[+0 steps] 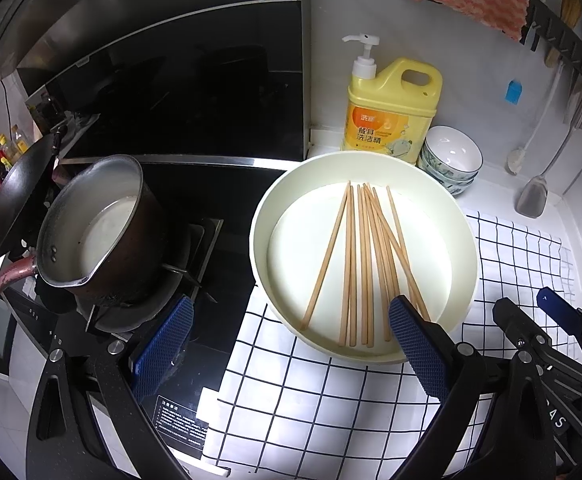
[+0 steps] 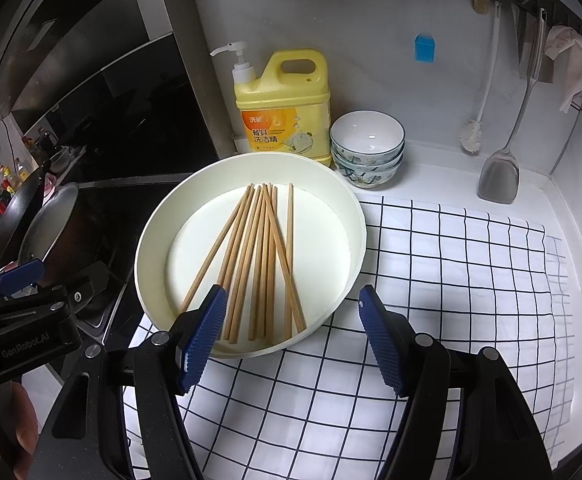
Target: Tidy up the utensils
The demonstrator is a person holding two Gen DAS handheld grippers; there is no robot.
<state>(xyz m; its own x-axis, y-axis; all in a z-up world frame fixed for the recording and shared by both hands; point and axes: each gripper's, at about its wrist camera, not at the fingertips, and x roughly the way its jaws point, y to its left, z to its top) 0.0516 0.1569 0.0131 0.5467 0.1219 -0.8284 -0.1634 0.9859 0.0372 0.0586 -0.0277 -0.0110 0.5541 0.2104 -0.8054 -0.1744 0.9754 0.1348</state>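
While both sets of blue fingers hang spread and empty, left gripper [image 1: 291, 354] and right gripper [image 2: 293, 340] frame the white tray [image 2: 151, 236] on the checked cloth [image 2: 451, 280], where loose chopsticks [image 2: 257, 260] wait for sorting.

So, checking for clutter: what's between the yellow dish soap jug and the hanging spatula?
A stack of bowls on the counter and a hanging white brush, seen in the right wrist view.
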